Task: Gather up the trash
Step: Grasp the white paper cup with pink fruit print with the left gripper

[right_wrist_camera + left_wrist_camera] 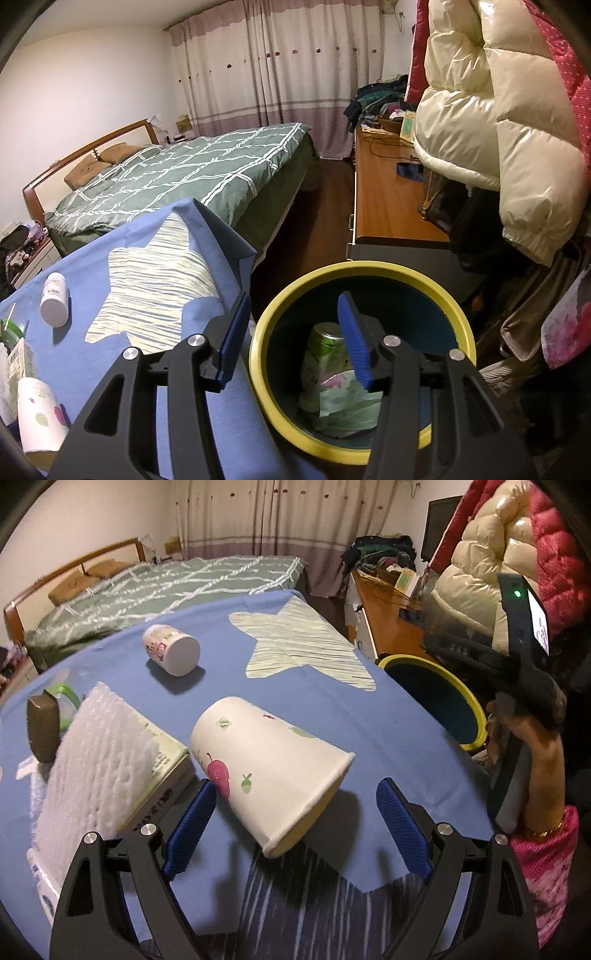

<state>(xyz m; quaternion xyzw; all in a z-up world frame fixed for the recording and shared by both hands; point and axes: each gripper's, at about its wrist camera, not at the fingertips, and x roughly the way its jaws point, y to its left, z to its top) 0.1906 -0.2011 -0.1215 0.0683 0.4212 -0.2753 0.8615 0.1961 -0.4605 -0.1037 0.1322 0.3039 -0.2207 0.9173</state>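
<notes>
The paper cup is lying on its side on the blue-covered table, its open rim turned toward the left gripper, whose 2 blue fingers are standing wide apart on either side of it, not touching it. Because the cup is thin and tapered, a squeeze near the rim is likely to crush it or squirt it forward, and a nudge from 1 finger alone could send it rolling toward the table's edge. Just beside it on the left, a sheet of white foam wrap is resting over a box; the left finger is closing in near that box and could snag it. Farther back, a white bottle is lying on its side, well apart, also free to roll.

The right gripper is hanging over the yellow-rimmed bin with its fingers apart and nothing between them; a green can and crumpled wrapper are sitting inside. The bin stands just beside the table's edge, so a carry across could clip the rim or collide with the right gripper if it is not cleared away.
</notes>
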